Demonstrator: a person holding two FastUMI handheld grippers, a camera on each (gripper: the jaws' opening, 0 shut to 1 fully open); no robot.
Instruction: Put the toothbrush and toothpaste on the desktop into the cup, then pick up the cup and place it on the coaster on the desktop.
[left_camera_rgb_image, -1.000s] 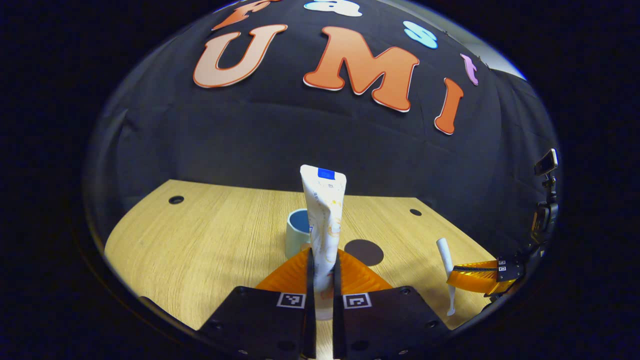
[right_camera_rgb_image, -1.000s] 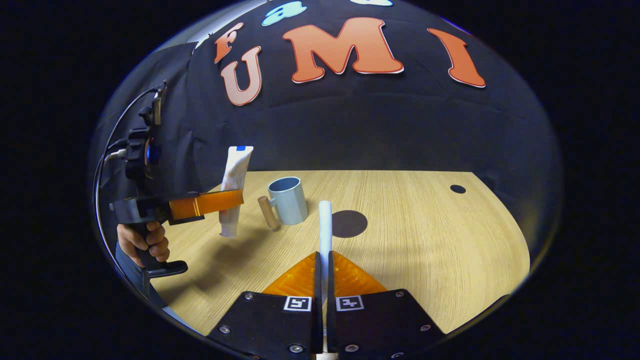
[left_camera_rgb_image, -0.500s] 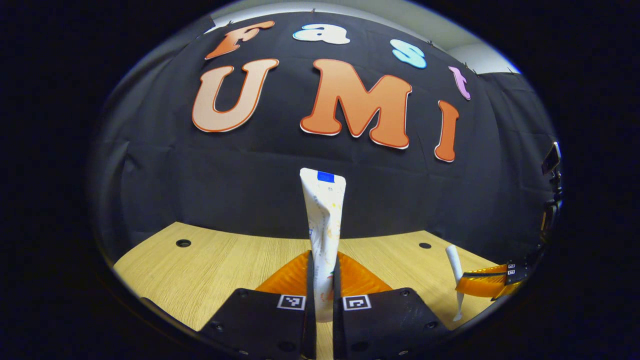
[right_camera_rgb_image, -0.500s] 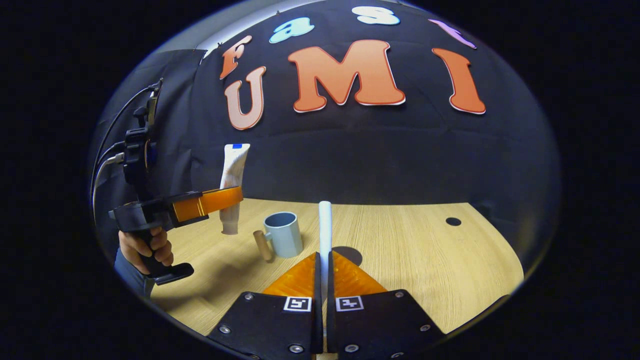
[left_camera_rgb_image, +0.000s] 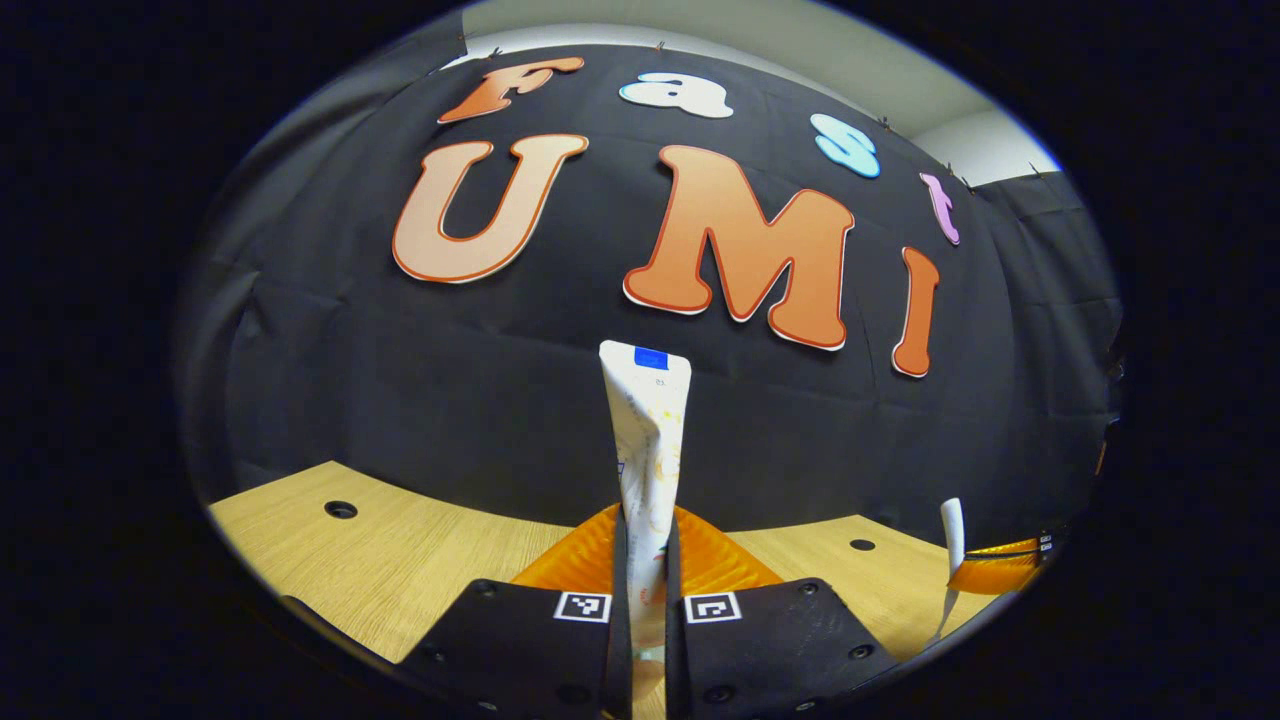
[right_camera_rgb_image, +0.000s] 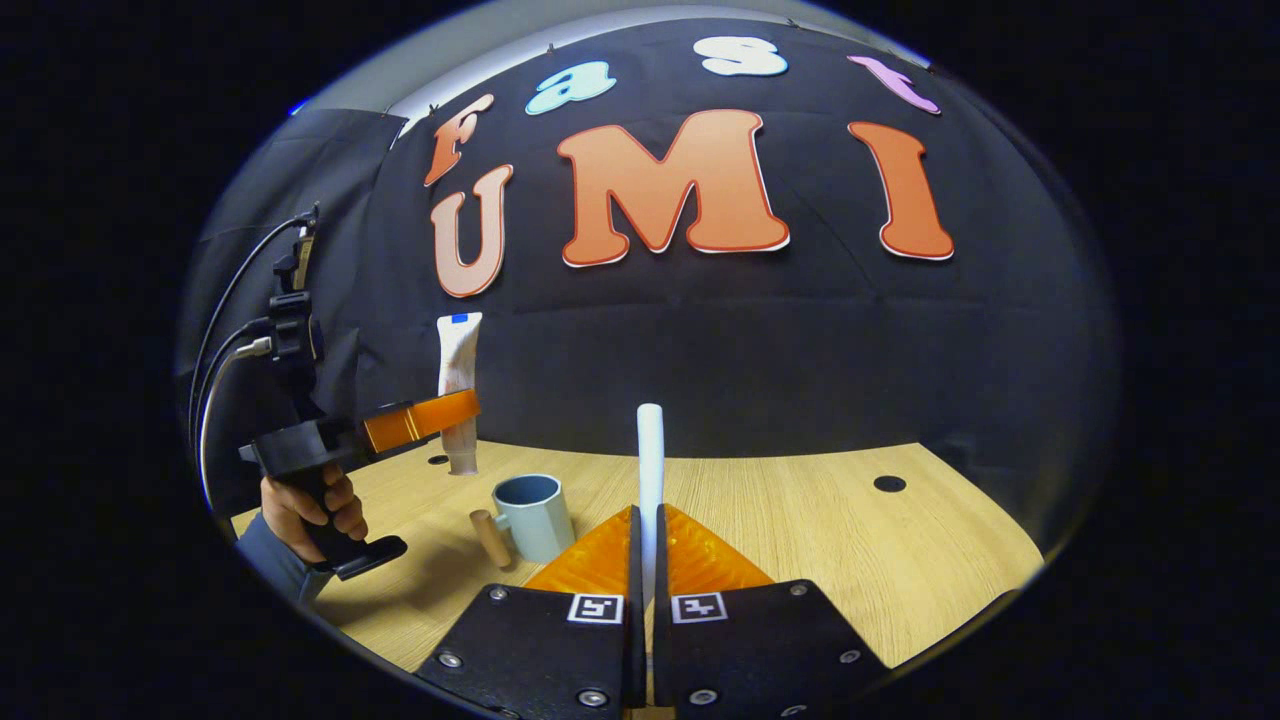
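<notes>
Both claws loaded, held above the worktop (right_camera_rgb_image: 800, 520).

My left claw (left_camera_rgb_image: 645, 560) is clamped on the toothpaste (left_camera_rgb_image: 647, 440), which stands upright between its fingers; in the right gripper view I see it hanging clear of the wood, up and left of the cup (right_camera_rgb_image: 533, 515). My right claw (right_camera_rgb_image: 648, 560) is clamped on the toothbrush (right_camera_rgb_image: 650, 470), handle pointing up. The cup sits on the worktop.

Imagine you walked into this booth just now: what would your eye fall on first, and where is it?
First, the toothpaste standing upright, clamped in the left gripper in mid-air above the wooden desktop. Next, the toothbrush, held upright in the right gripper. Lower left in the right gripper view, the empty cup with its wooden handle waits on the desktop.
</notes>
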